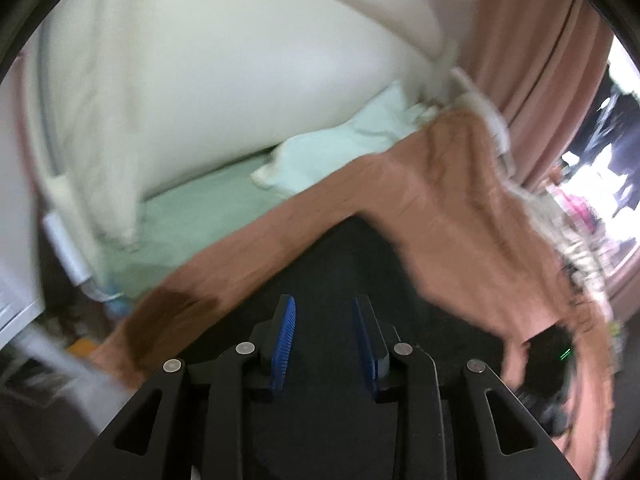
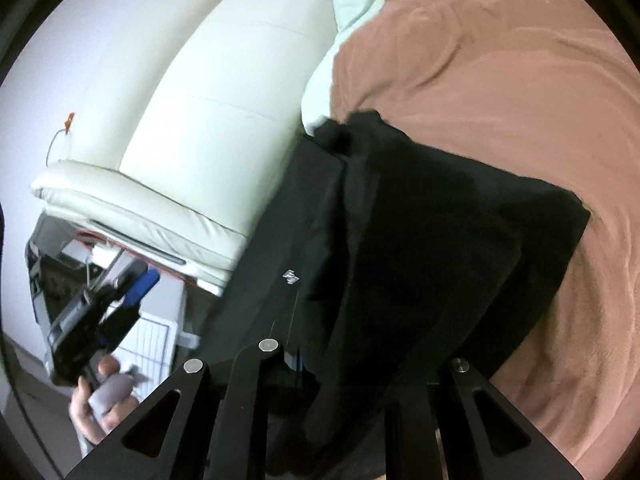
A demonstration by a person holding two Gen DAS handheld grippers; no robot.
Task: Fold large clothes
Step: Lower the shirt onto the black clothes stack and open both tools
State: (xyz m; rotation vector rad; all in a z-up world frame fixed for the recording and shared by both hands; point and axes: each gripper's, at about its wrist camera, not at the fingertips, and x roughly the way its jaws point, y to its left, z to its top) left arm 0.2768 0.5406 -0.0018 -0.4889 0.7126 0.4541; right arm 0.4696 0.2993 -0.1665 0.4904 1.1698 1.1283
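A: Left wrist view. Left gripper over black garment, jaws spread, nothing between blue pads.
B: Right wrist view. Garment lying on pink blanket beside cream headboard. Right gripper fingertips buried under black cloth; jaws' state unreadable. Left gripper off bed edge.

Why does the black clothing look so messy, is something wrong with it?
Nothing is torn or spilled. The black garment lies on the pinkish-brown blanket partly folded, with a bunched lump at its top corner. The left gripper hangs open above it, holding nothing.
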